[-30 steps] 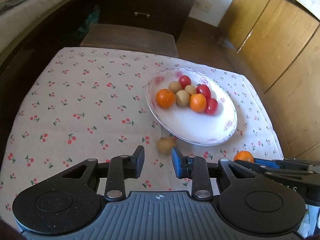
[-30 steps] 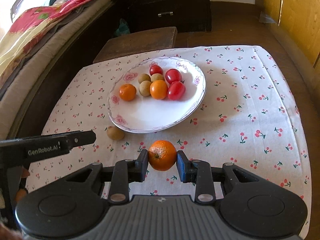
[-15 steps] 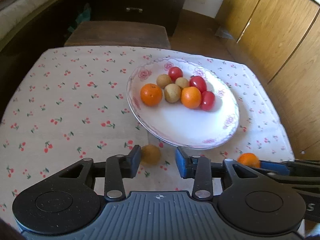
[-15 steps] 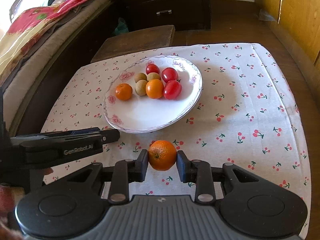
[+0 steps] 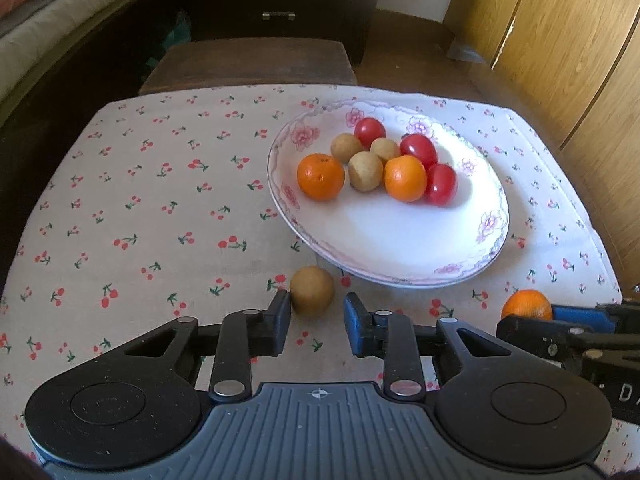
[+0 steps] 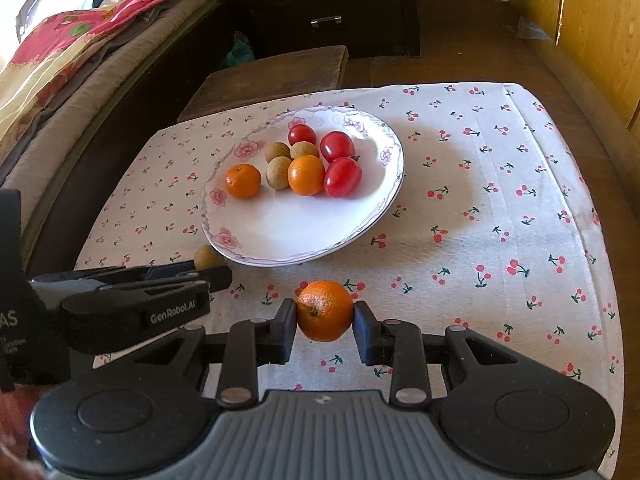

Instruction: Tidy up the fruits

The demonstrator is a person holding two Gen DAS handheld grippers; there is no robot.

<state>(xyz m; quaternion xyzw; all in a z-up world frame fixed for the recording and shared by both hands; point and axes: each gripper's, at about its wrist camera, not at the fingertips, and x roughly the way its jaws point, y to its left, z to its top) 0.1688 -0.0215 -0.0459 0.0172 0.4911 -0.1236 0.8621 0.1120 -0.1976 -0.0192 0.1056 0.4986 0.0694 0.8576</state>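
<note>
Two grippers: left gripper (image 5: pixel 316 320) marked "GenRobot.AI", spread around longan (image 5: pixel 311 290); right gripper (image 6: pixel 324 330) clamping orange (image 6: pixel 325 310).

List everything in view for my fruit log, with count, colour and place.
Plate: one, white with pink flowers, on the cloth.
Oranges on plate: two, orange.
Tomatoes on plate: three, red.
Brown fruits on plate: three, tan.
Loose brown fruit: one, tan, on the cloth between the open left fingers.
Held orange: one, orange.
Tablecloth: one, white, cherry print.
Stool: one, dark wood, behind the table.
Left gripper: open.
Right gripper: shut on the held orange.
</note>
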